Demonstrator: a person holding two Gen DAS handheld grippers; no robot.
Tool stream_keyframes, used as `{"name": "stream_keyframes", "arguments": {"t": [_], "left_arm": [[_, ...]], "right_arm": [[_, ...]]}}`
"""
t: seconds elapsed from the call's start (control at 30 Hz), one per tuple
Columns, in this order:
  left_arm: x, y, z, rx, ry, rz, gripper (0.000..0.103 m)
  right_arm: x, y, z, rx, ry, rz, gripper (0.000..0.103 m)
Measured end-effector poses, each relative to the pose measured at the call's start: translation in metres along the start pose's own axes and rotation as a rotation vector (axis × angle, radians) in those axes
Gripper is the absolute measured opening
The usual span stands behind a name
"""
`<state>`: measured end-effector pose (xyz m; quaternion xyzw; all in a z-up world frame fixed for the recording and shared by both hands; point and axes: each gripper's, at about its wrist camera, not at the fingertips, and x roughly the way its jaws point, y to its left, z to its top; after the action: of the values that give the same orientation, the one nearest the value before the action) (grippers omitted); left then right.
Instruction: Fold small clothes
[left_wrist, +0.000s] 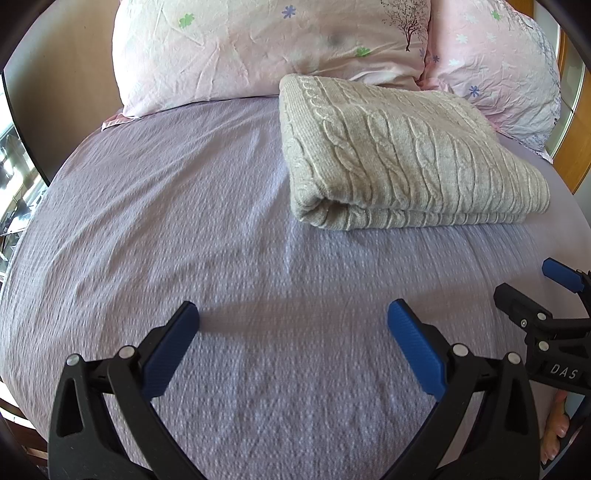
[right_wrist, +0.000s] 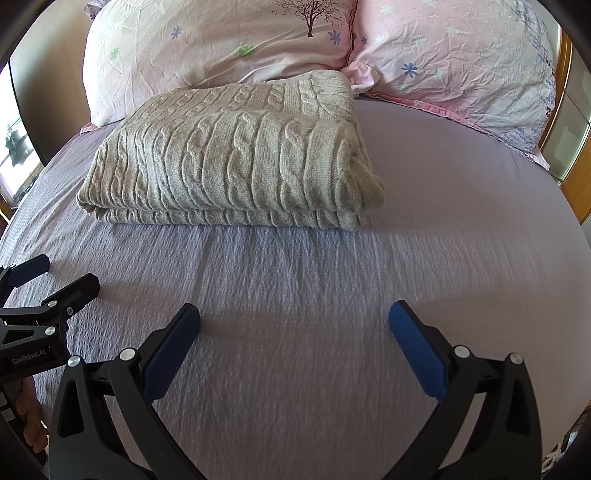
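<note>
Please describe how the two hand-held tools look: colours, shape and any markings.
Both the left tool and the right tool have black, triangular plastic fingers with ribbed blue pads and silver rivets. White lettering reads "DAS" and "GenRobot.AI".

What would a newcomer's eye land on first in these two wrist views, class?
Probably the folded grey cable-knit sweater, lying on the lilac bedsheet just in front of two pink floral pillows. Next, the left gripper and right gripper, both open and empty, over bare sheet nearer the camera.
</note>
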<state>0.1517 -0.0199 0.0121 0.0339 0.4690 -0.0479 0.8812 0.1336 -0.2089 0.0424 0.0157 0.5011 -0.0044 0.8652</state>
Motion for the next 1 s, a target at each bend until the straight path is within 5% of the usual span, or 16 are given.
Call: {"name": "stream_keyframes", "arguments": {"t": [1.0], "left_arm": [[-0.0022,-0.0008,-0.0013,-0.001,-0.013,0.000,0.101]], "right_arm": [[0.0003,-0.0001,0.0001,0.001,-0.001,0.000,0.102]]}}
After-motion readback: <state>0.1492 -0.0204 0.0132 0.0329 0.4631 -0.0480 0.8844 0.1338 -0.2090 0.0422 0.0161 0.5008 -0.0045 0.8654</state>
